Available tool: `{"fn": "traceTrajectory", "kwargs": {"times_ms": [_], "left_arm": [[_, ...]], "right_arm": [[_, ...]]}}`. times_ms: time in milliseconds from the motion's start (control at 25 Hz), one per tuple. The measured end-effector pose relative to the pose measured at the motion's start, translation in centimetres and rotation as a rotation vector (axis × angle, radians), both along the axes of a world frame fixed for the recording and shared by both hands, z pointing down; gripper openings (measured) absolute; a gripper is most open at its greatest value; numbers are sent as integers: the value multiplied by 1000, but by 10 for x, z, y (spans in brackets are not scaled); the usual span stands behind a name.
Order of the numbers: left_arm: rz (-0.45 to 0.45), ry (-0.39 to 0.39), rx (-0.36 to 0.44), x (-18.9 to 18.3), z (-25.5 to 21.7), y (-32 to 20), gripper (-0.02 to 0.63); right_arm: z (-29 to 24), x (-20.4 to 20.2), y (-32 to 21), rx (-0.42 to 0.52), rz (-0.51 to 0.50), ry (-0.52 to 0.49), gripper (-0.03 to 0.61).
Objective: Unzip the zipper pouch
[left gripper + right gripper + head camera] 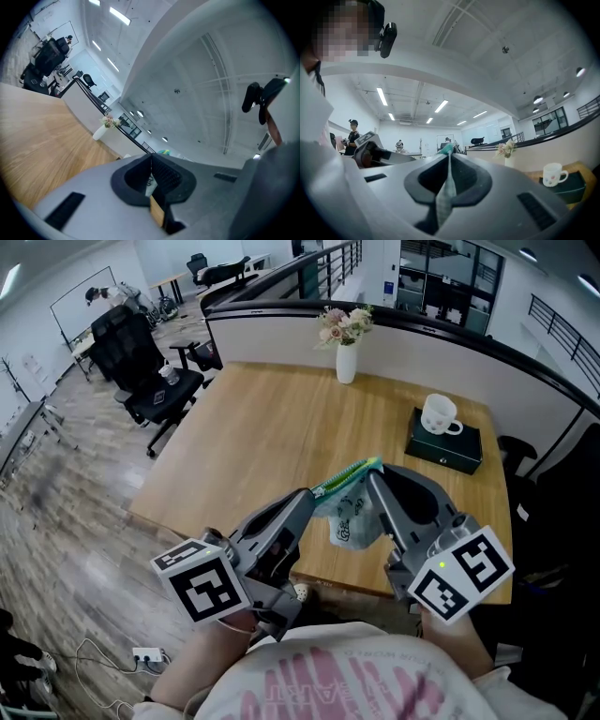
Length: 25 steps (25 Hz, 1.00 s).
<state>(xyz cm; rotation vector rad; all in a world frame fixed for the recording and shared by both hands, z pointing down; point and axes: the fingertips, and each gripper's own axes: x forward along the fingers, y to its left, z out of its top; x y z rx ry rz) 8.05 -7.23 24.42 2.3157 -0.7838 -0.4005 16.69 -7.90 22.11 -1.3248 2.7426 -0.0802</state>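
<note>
Both tongs are clamped down tight here. My right gripper is pinching the teal fabric at one end of the zipper pouch. My left gripper is closed on the other end of the zipper strip, with a thin bit squeezed between the pads. The pouch hangs in the air between them, over the near side of the wooden table. A mug sits on a dark box further back.

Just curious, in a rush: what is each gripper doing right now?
Left gripper: closed, holding the zipper pouch.
Right gripper: closed, holding the same pouch.
</note>
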Motion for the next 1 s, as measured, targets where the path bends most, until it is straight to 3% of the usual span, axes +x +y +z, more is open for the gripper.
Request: {"fn": "traceTrajectory", "kwargs": {"times_ms": [1000], "left_arm": [[-46,5,5,-22,1,3,6]], "right_arm": [[-6,5,-3,28,63,-34,12]]}}
